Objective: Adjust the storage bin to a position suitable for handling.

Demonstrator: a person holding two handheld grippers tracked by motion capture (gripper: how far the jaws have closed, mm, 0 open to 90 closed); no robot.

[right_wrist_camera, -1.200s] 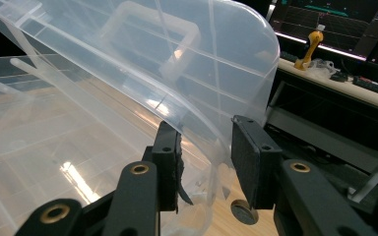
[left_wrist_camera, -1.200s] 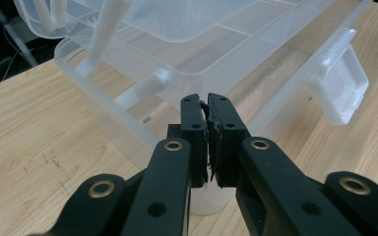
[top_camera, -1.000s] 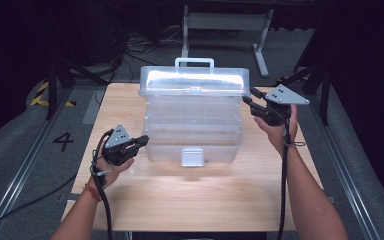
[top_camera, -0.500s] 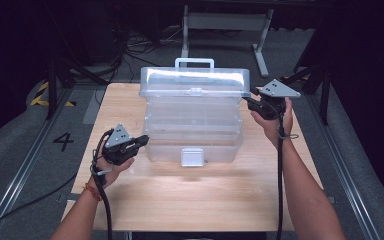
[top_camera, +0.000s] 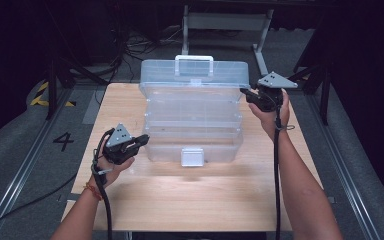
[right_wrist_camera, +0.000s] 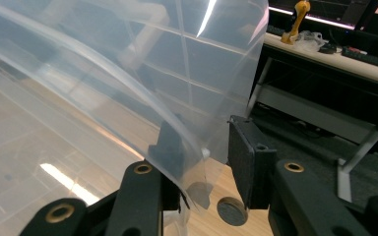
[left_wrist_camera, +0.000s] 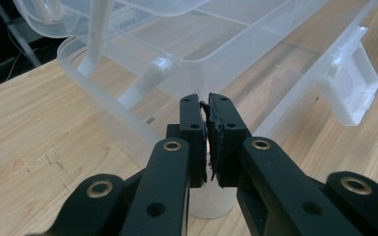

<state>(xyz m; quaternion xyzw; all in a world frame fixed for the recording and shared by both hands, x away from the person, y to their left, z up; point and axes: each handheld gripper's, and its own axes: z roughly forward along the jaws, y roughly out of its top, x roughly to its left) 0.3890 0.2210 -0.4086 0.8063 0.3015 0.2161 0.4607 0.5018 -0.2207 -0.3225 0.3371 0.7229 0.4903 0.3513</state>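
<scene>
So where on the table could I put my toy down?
The wooden table is bare in front of the clear plastic box, between the person's two arms. There's a narrower strip left of the box, behind the left tool. The right side is crowded by the right tool.

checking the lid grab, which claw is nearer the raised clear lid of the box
Right. The right claw straddles the lid at its side edge; the left claw sits shut, low by the box's front corner.

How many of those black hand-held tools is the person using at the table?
2. The left tool sits at the near left corner of the clear plastic box, shut. The right tool is at the box's far right edge, its jaws either side of the clear wall.
</scene>
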